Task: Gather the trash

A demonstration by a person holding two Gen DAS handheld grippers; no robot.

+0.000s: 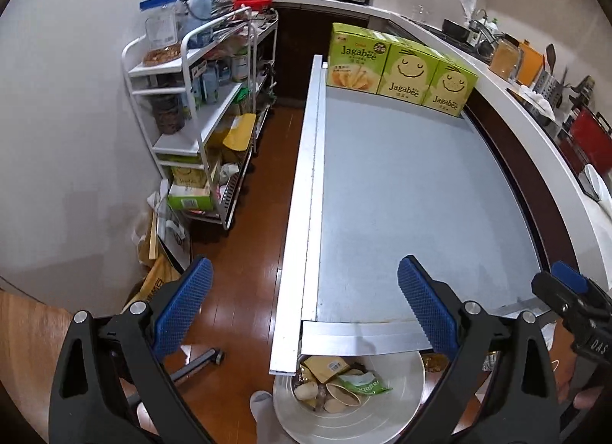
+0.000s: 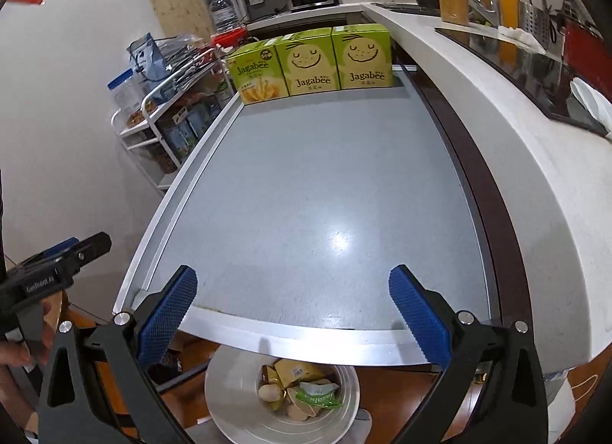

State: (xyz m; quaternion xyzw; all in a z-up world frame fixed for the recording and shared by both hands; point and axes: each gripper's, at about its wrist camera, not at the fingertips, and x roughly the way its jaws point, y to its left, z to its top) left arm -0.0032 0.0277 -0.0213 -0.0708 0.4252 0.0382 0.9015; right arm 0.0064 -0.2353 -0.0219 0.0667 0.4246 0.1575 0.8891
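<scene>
Both tools spread wide with nothing between the pads: left tool (image 1: 304,304) hanging over the near left corner of the table (image 1: 401,191), right tool (image 2: 292,310) over its near edge. Table top bare apart from three green Jagabee boxes (image 2: 311,63) standing in a row against the far rim. Trash already down in the round silver bin (image 2: 346,411) on the floor just under the near edge: a yellow wrapper (image 2: 296,371), a green Jagabee packet (image 2: 319,398), paper cups (image 1: 346,400), other scraps too jumbled to name. Judged from this, collecting looks close to done, unless the boxes count as trash, which cannot be told.

Risks from here:
- Reaching for the far boxes with the raised metal rim in the way; a low approach could catch a finger on it.
- Boxes packed touching side by side; pinching one could topple or drag a neighbour.
- Bin partly tucked under the table edge, so a release from too far forward could land on the table or rim instead.
- Tools close together at the near corner; crossing paths could knock them.
</scene>
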